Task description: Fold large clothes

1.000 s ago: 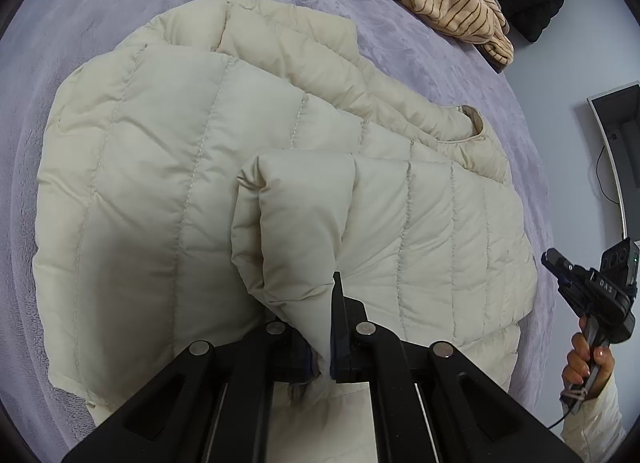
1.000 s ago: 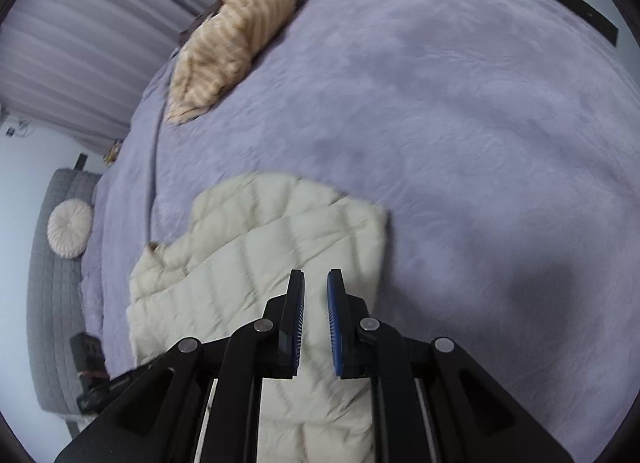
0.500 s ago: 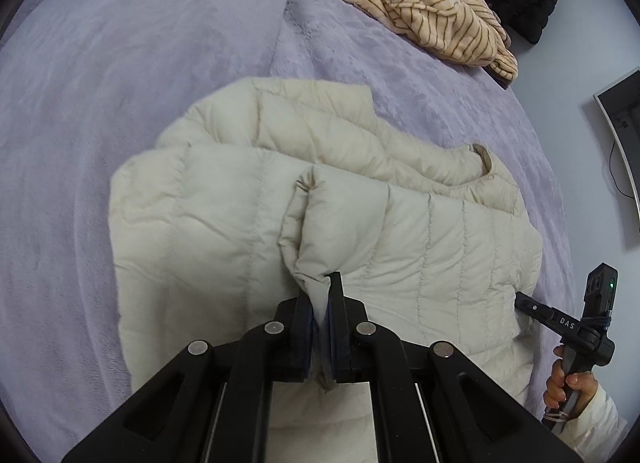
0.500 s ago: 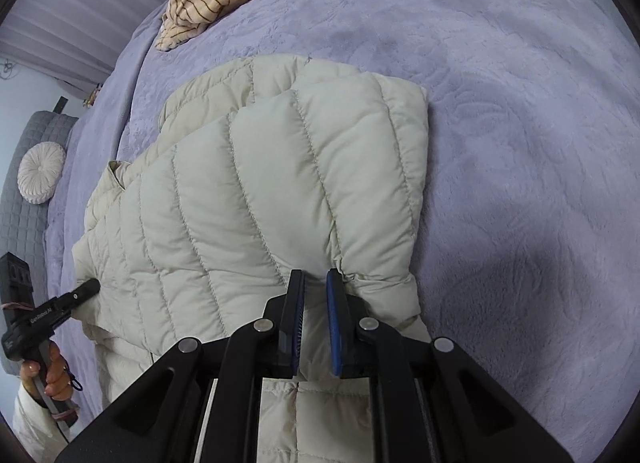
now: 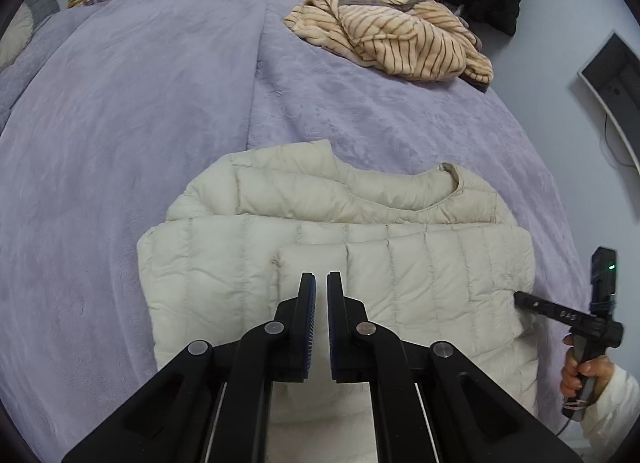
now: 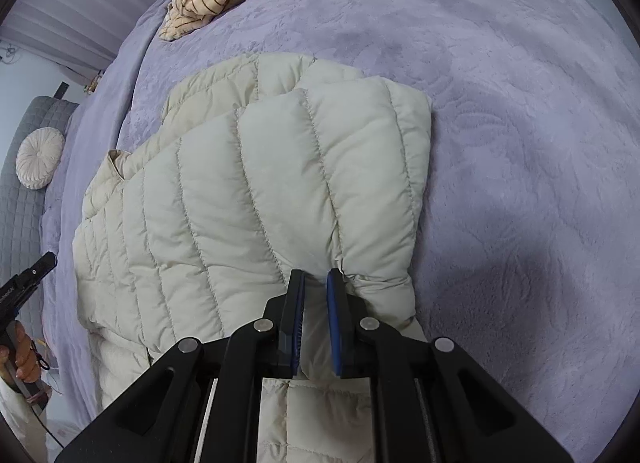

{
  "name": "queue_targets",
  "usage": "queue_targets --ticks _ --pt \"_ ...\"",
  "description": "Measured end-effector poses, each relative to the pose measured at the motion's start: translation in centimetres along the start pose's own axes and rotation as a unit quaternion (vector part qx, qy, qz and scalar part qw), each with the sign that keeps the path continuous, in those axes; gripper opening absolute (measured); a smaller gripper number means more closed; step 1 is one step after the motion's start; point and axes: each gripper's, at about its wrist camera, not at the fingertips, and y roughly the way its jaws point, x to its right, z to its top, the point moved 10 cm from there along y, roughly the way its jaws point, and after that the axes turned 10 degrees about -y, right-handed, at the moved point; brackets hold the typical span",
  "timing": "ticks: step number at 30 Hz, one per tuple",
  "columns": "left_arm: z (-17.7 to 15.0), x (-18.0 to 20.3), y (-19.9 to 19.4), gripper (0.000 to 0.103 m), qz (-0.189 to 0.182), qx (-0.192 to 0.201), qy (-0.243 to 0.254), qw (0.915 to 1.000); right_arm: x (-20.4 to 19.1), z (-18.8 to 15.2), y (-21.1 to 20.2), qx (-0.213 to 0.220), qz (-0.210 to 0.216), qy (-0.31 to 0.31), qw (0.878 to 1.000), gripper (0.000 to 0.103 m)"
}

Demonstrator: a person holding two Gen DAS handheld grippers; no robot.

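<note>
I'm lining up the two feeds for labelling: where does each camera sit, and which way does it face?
Left wrist: sits on the left gripper, facing along its fingers across the folded cream quilted puffer jacket toward the beige striped garment; the right hand shows at the edge.
Right wrist: sits on the right gripper, looking down over a jacket corner; the left hand shows at the edge.
Shared: the jacket, the striped garment and the lilac plush bedspread.
</note>
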Motion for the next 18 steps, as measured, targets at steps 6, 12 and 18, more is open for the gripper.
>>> queue_targets --ticks 6,12,18 --pt "-2.9 -2.2 5.8 0.007 0.045 -0.047 -0.031 0.9974 -1.0 1.4 -0.9 0.031 -0.009 -0.01 0.999 0.013" --pt "-4.1 -2.9 7.0 0.007 0.045 -0.042 -0.02 0.9979 1.5 0.8 1.9 0.023 0.002 0.019 1.0 0.008" --pt "-4.2 -3.0 7.6 0.007 0.044 -0.044 -0.025 0.9977 1.8 0.7 2.4 0.019 -0.005 0.005 1.0 0.008"
